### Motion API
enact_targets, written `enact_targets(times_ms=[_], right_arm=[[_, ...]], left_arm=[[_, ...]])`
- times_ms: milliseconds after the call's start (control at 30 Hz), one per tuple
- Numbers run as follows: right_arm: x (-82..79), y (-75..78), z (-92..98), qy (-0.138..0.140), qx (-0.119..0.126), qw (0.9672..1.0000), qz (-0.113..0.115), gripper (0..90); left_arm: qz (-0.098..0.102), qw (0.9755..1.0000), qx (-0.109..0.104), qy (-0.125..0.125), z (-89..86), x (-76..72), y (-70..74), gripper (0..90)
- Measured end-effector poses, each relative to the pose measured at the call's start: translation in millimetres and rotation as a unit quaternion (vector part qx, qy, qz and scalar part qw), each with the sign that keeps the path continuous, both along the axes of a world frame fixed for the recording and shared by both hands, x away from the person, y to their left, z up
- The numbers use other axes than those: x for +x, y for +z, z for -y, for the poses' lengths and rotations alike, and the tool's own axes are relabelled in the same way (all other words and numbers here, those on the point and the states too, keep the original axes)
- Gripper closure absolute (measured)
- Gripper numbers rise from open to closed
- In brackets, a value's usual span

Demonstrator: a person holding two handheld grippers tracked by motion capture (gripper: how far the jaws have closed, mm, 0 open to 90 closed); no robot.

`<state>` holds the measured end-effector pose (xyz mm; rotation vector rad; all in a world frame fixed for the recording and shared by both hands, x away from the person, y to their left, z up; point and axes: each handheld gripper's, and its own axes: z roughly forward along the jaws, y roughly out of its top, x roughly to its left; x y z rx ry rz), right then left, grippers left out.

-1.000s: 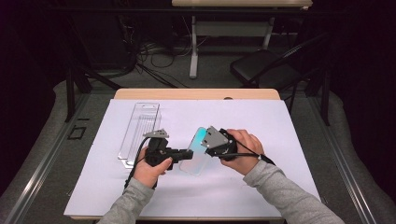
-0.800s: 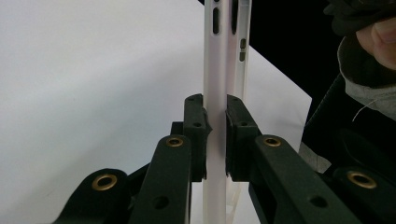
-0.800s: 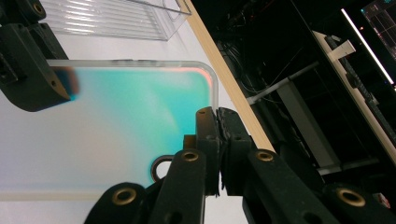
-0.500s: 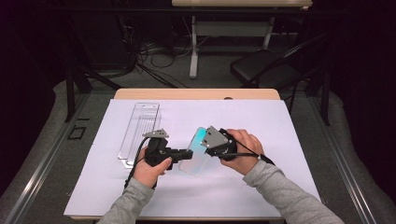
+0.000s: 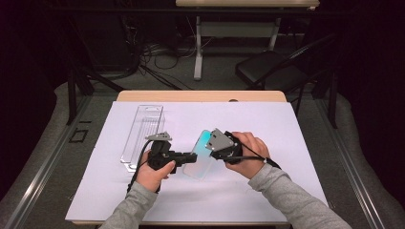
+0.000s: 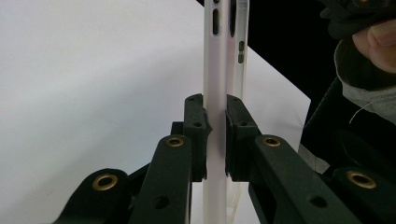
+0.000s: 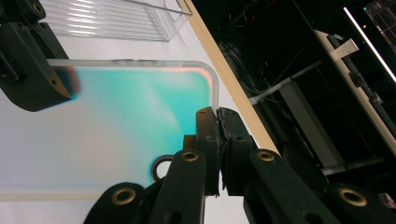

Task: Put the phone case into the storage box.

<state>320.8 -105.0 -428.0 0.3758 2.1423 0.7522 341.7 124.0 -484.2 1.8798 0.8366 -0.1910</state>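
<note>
1. I have the phone case (image 5: 199,160) held off the white sheet (image 5: 296,143) between both grippers, near the middle of the table (image 5: 200,96).
2. My left gripper (image 5: 188,157) is clamped on the case's near-left edge; in the left gripper view the 2 pads (image 6: 196,130) press flat on a thin white wall (image 6: 215,116) standing upright between them.
3. My right gripper (image 5: 210,149) is pinched tight on the case's far corner; the right gripper view shows its jaws together over the clear rim (image 7: 214,93) beside the teal back (image 7: 140,112).
4. The case's long axis runs from my left gripper up and away toward the right one, so each hand sits at its own end and any pull apart would act along that line.
5. The high view gives the tilt and the clear plastic tray (image 5: 142,136) lying apart to the left; the left gripper view adds the side cut-outs (image 6: 215,21), which the high view is too small to show.
</note>
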Motion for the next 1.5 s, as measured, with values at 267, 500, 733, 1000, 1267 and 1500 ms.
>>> enact_targets(times_ms=[267, 500, 733, 1000, 1267, 1500], right_arm=[[0.4, 0.6, 0.3, 0.002, 0.008, 1.0000, -0.001, 86.9], [-0.1, 0.7, -0.9, 0.011, 0.012, 0.9999, 0.006, 76.9], [-4.1, 2.6, -1.7, 0.031, 0.020, 0.9989, 0.028, 65.4], [-7.9, 3.7, -2.0, 0.034, 0.027, 0.9988, 0.022, 62.2], [-7.5, 5.7, -1.5, 0.038, 0.055, 0.9976, -0.016, 59.1], [-6.0, 8.3, 2.6, 0.033, 0.077, 0.9963, -0.018, 47.7]], left_arm=[[0.001, 1.0000, -0.002, 0.002, -0.5, 0.5, -0.4, 81.9], [-0.002, 1.0000, -0.002, 0.006, -2.3, 2.3, -3.3, 81.9], [-0.001, 0.9999, -0.004, 0.012, -6.0, 3.1, -4.0, 81.9], [0.002, 0.9997, -0.006, 0.023, -11.2, 4.0, -4.5, 81.9], [0.004, 0.9995, -0.009, 0.029, -14.4, 4.3, -4.1, 81.9], [0.011, 0.9992, -0.012, 0.038, -19.7, 4.2, -3.2, 81.8]])
